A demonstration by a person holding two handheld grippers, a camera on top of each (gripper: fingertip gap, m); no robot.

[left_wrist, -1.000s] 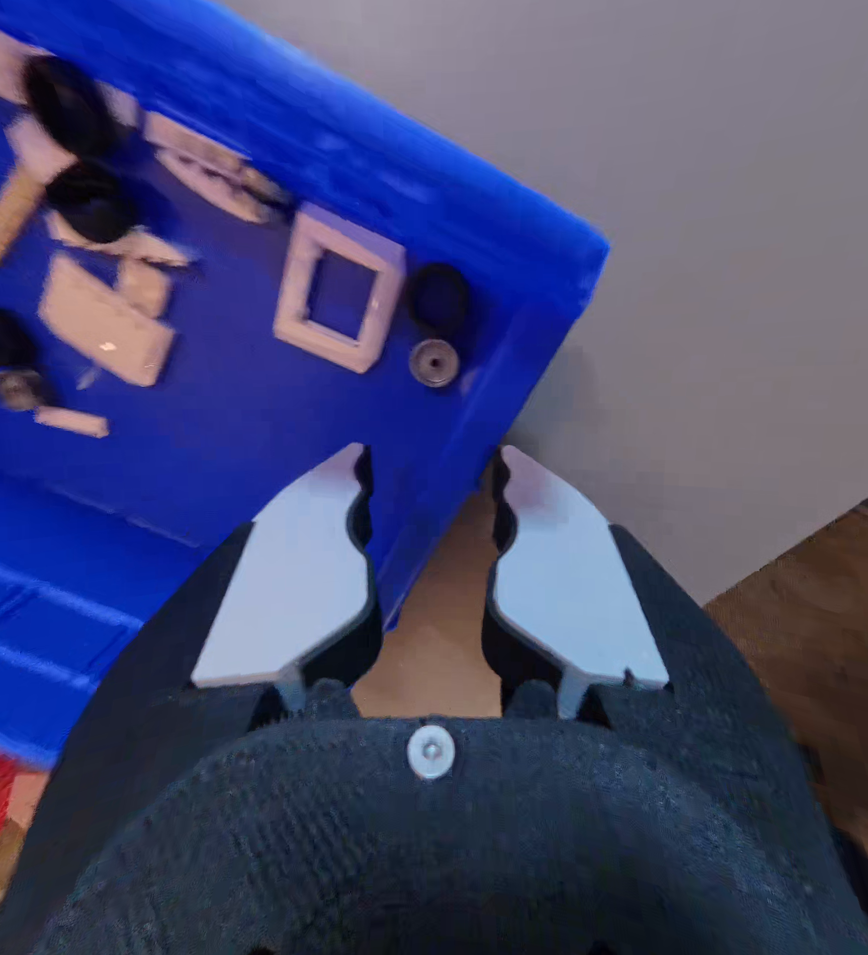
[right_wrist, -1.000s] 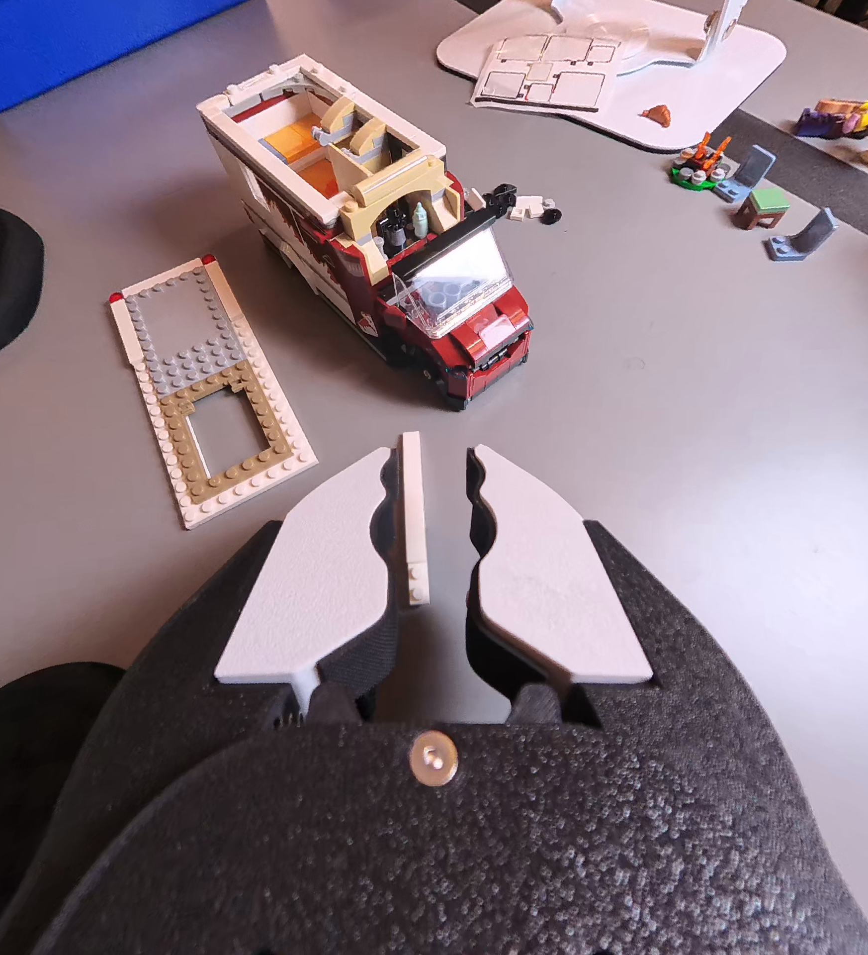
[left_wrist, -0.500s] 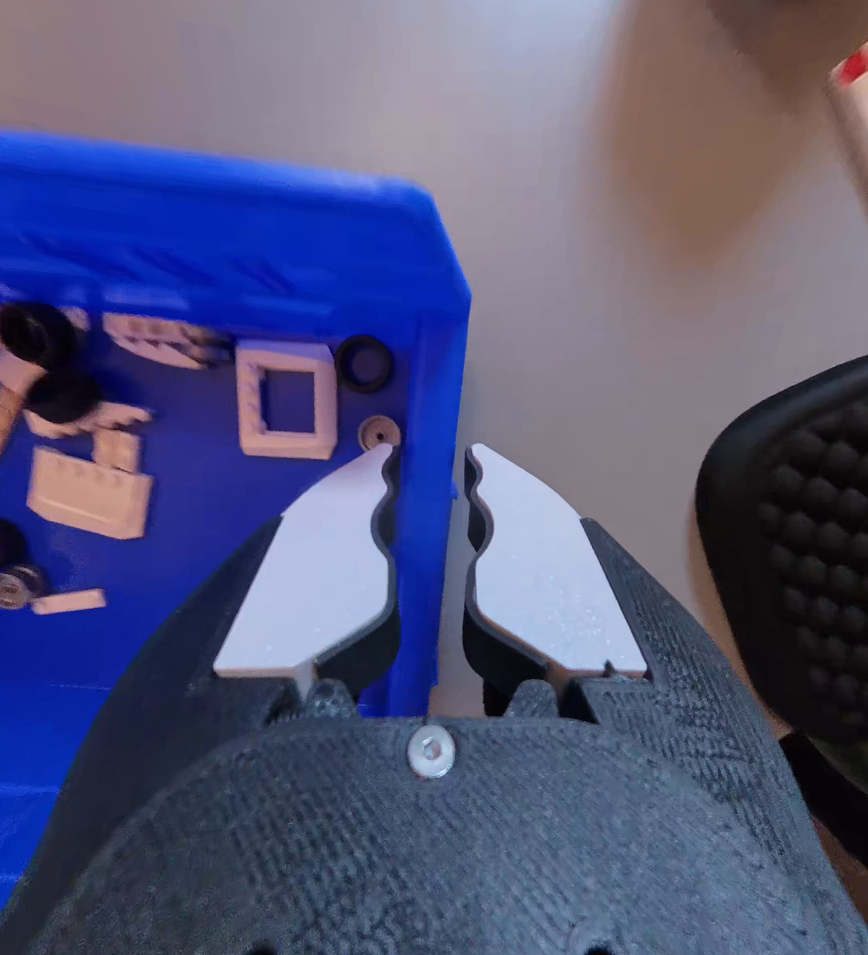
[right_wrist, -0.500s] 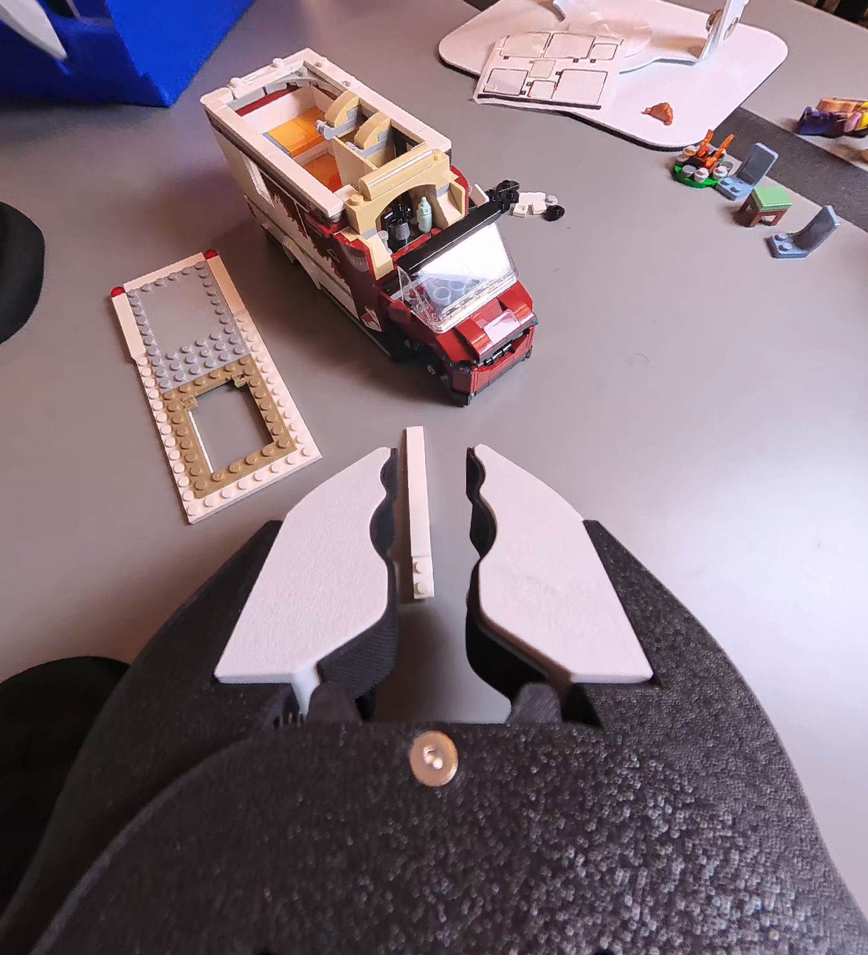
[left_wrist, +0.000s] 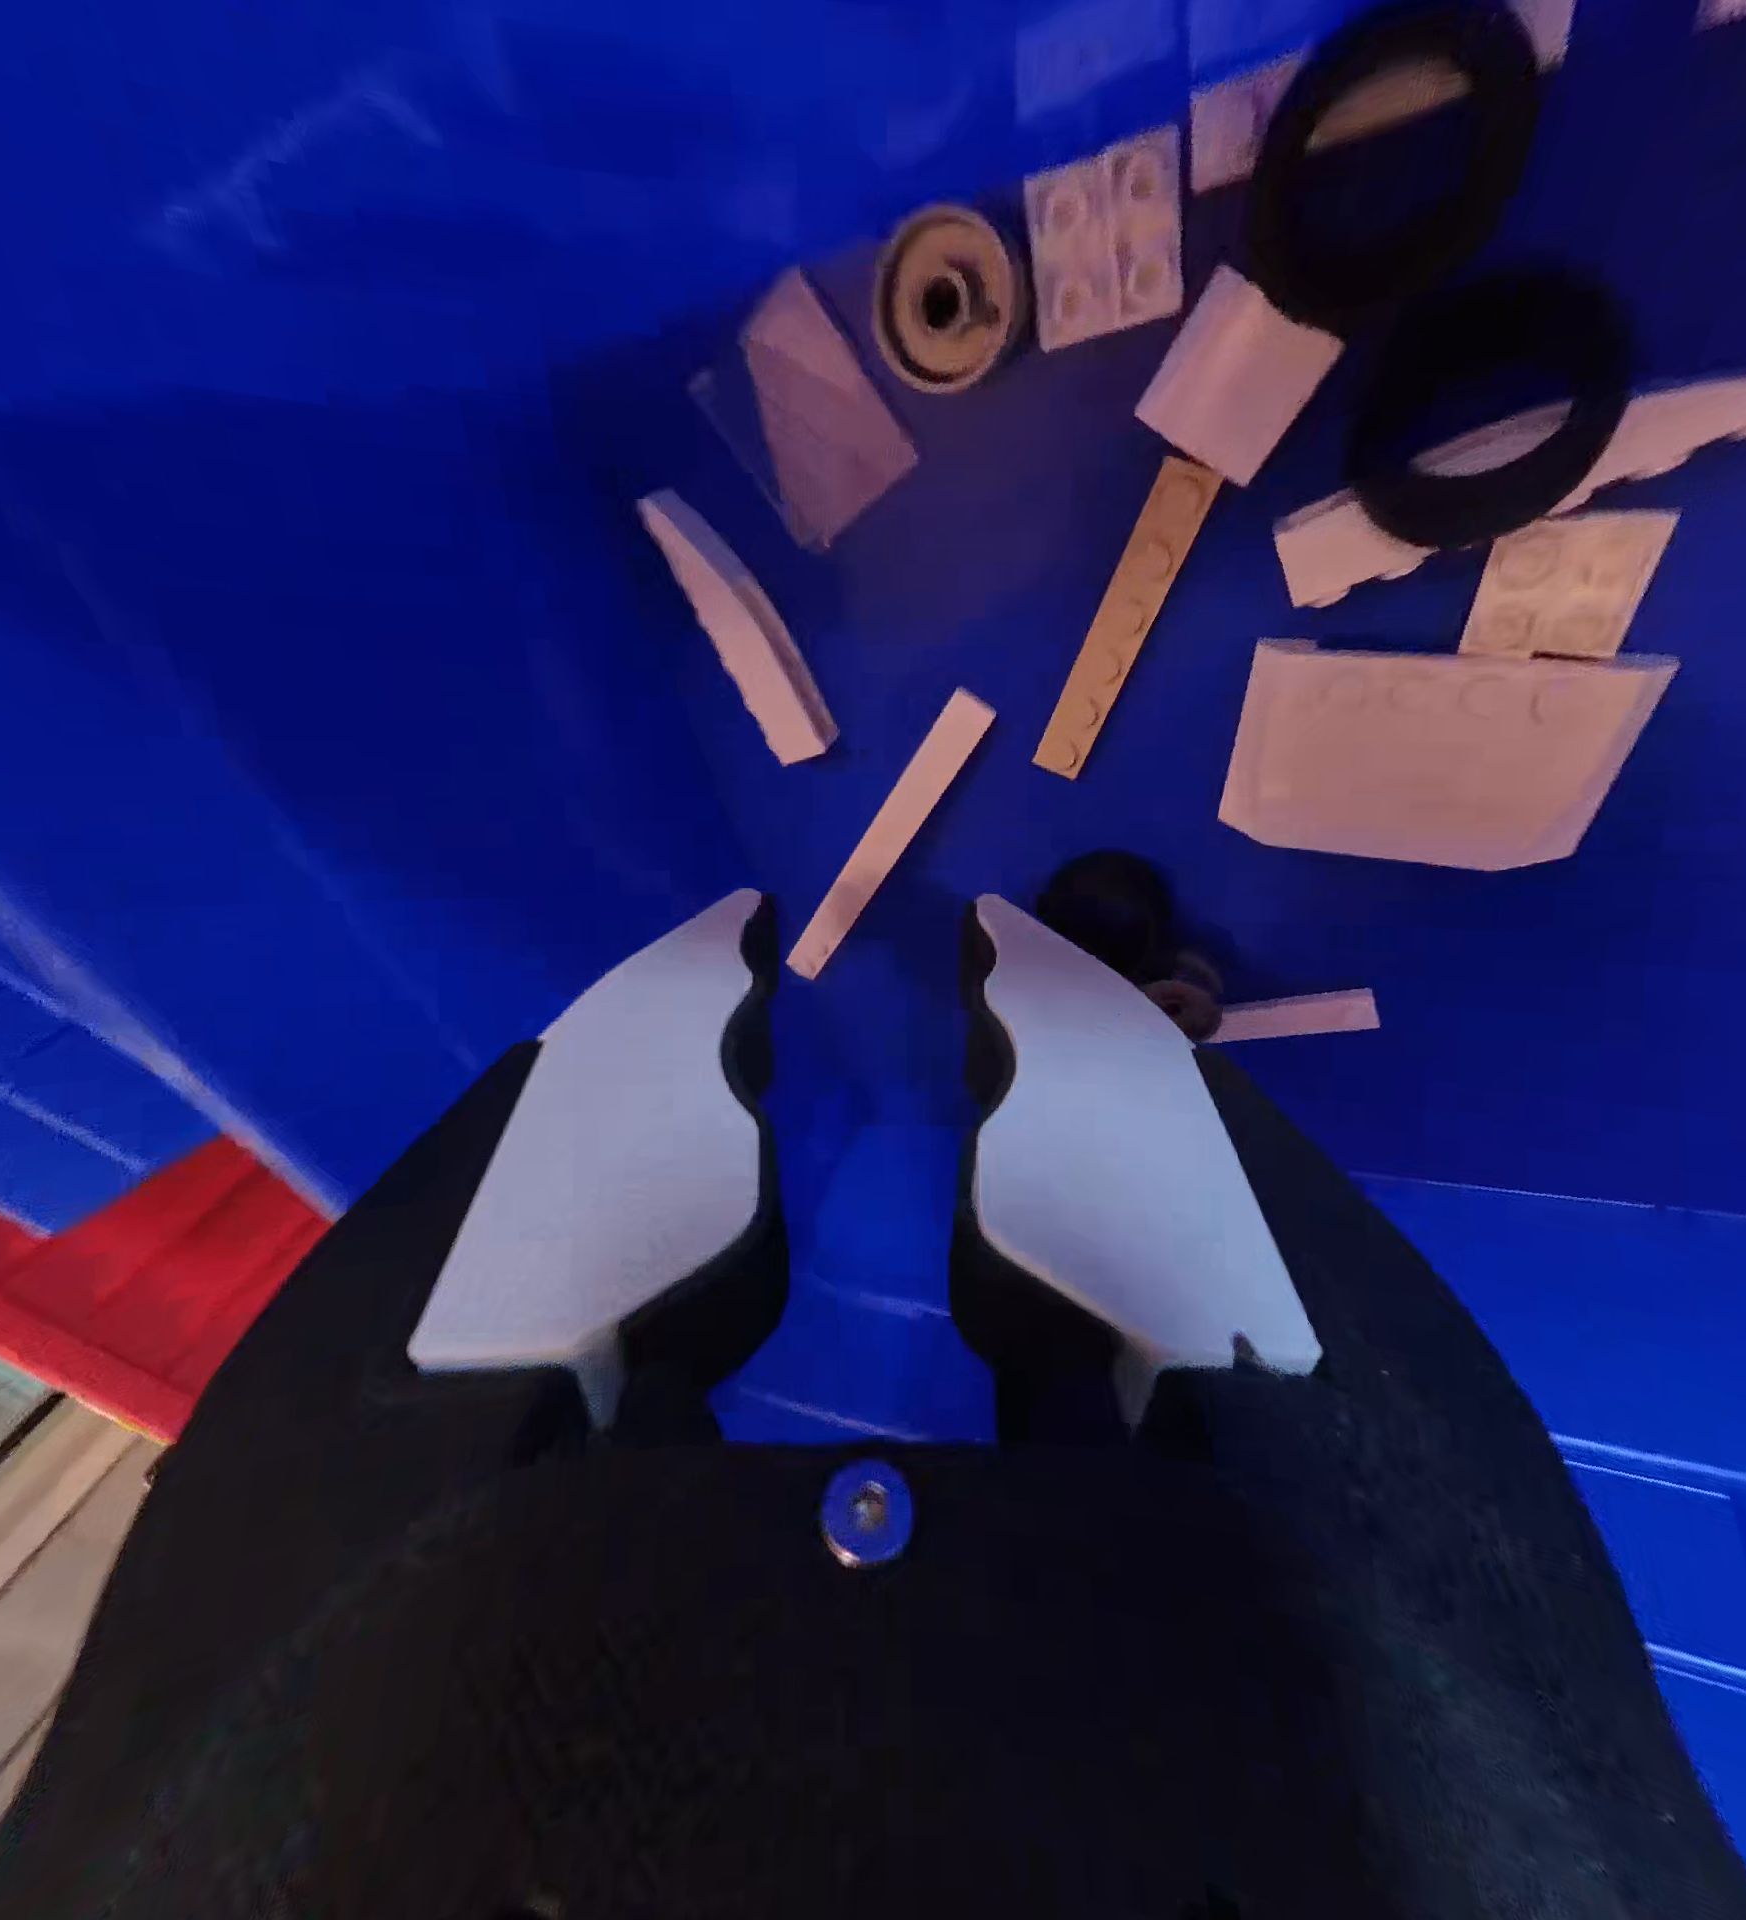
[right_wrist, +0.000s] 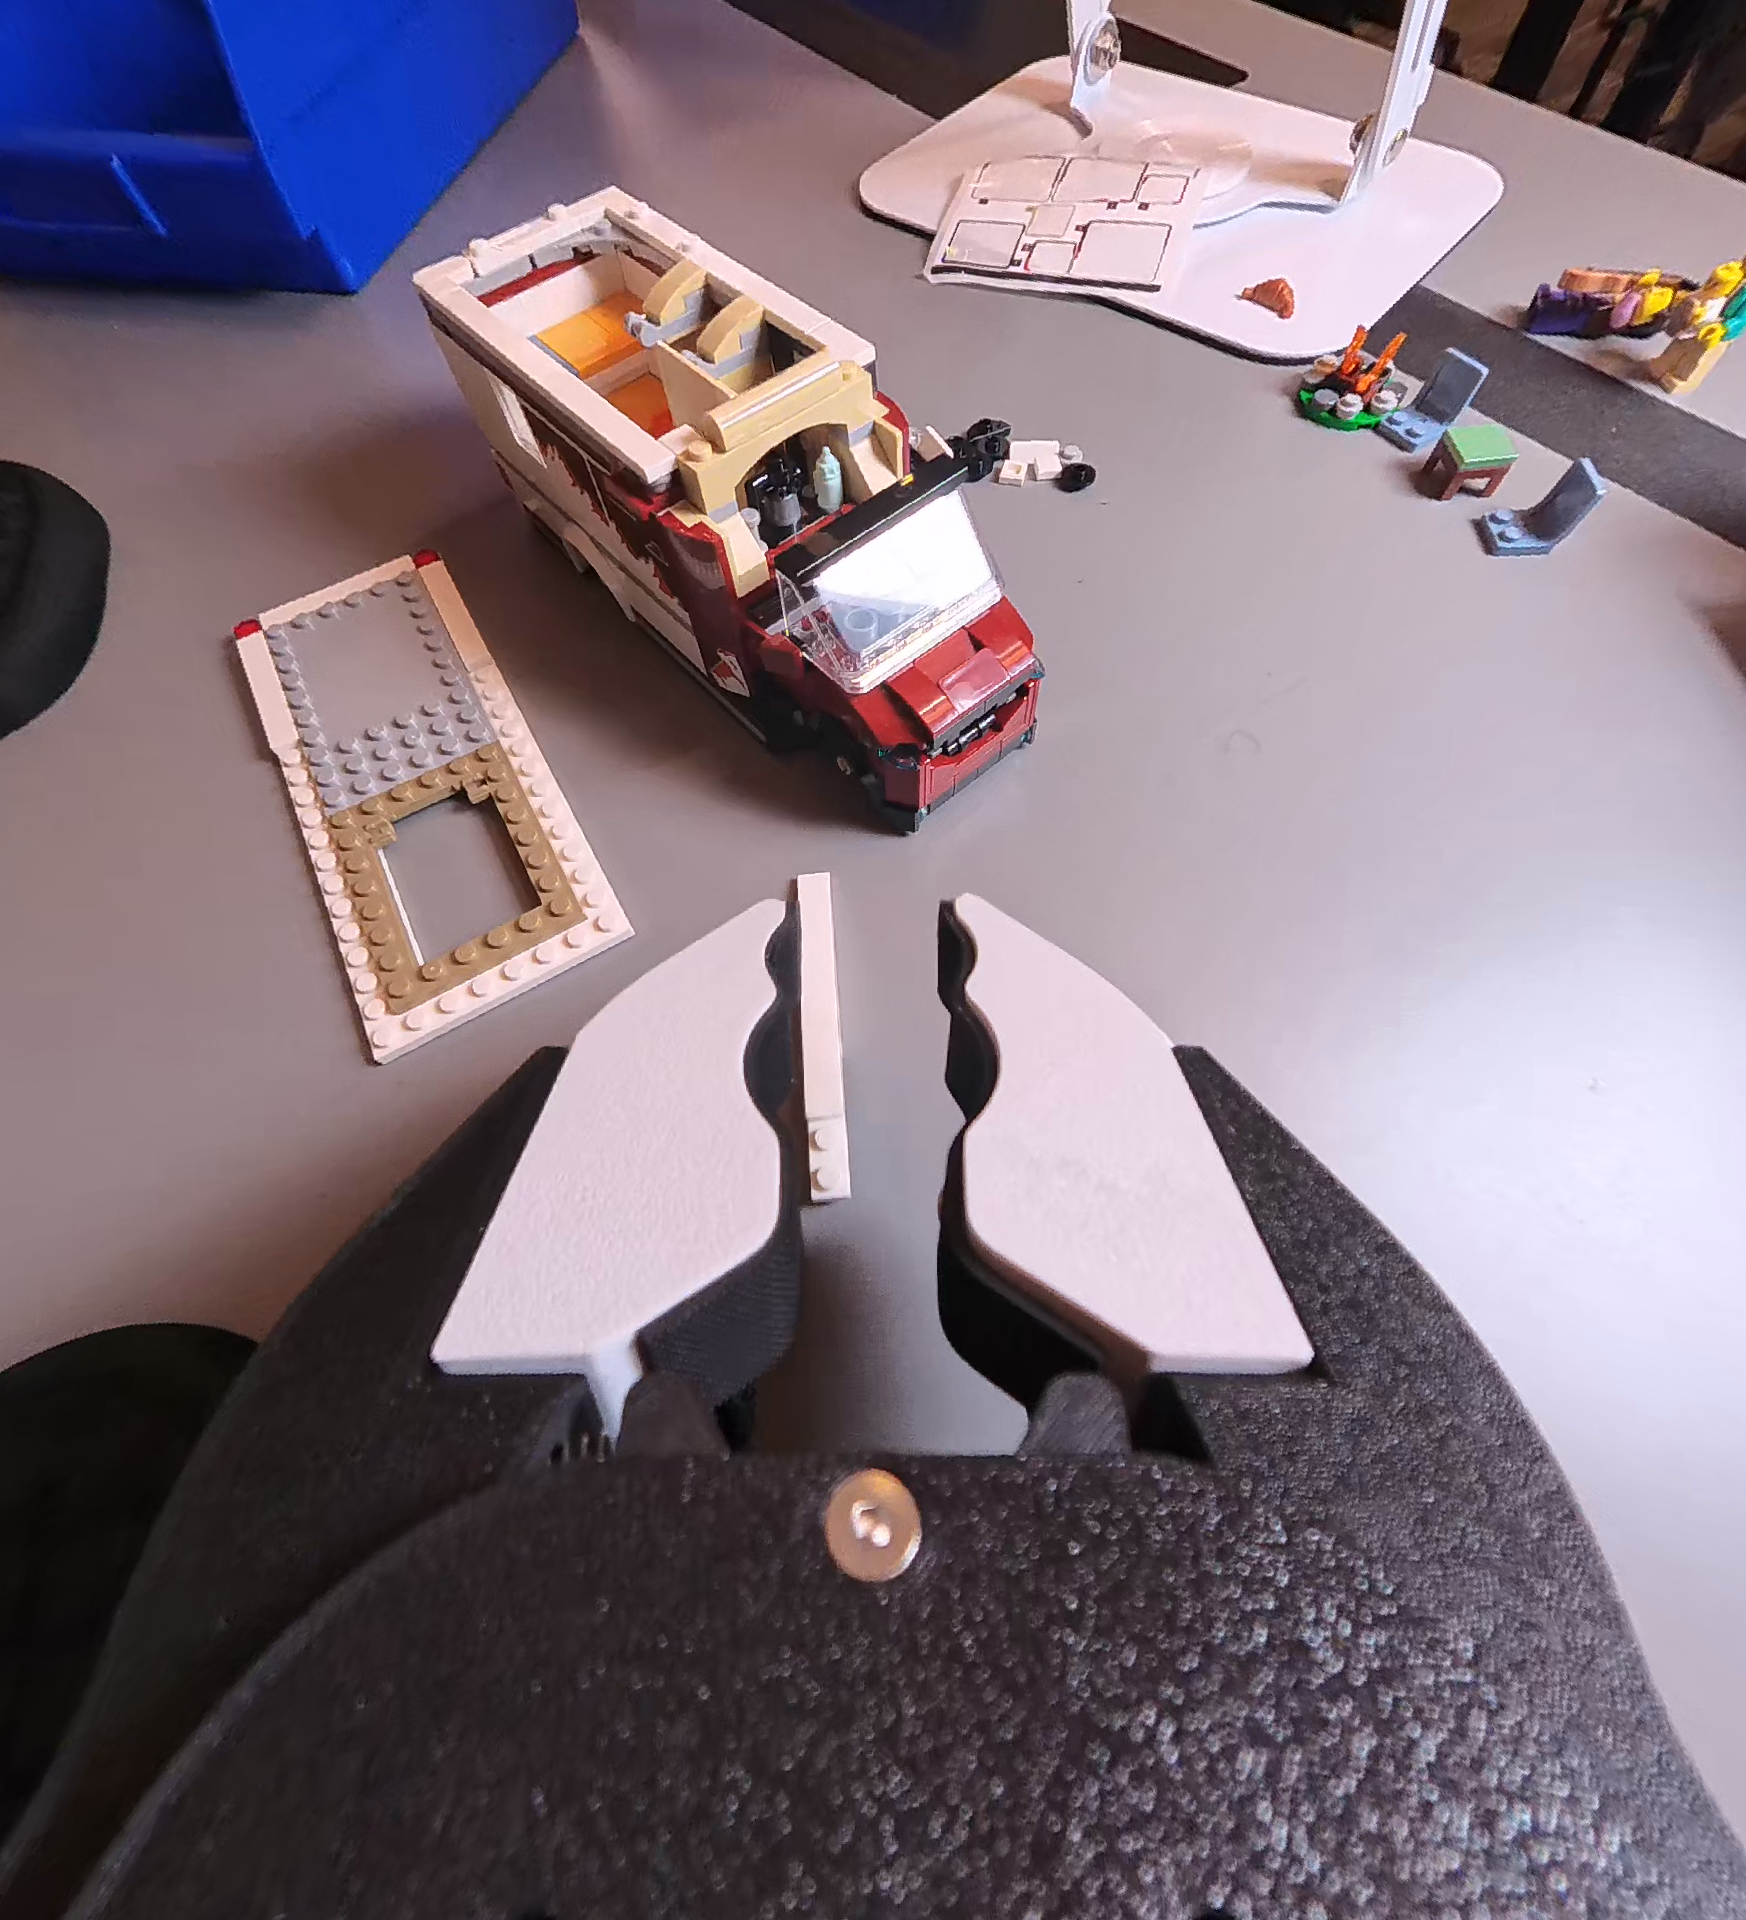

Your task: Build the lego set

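Two hand-held grippers show. Left hand-held gripper (left_wrist: 867, 914) gapes over a blurred blue bin (left_wrist: 329, 520), a white strip (left_wrist: 890, 831) at 12 o'clock. Right hand-held gripper (right_wrist: 864, 914): white strip (right_wrist: 819, 1029) against one pad, grip unclear above the tabletop (right_wrist: 1368, 935).

Long white strip (right_wrist: 819, 1023) lies against right gripper's (right_wrist: 864, 914) left finger.
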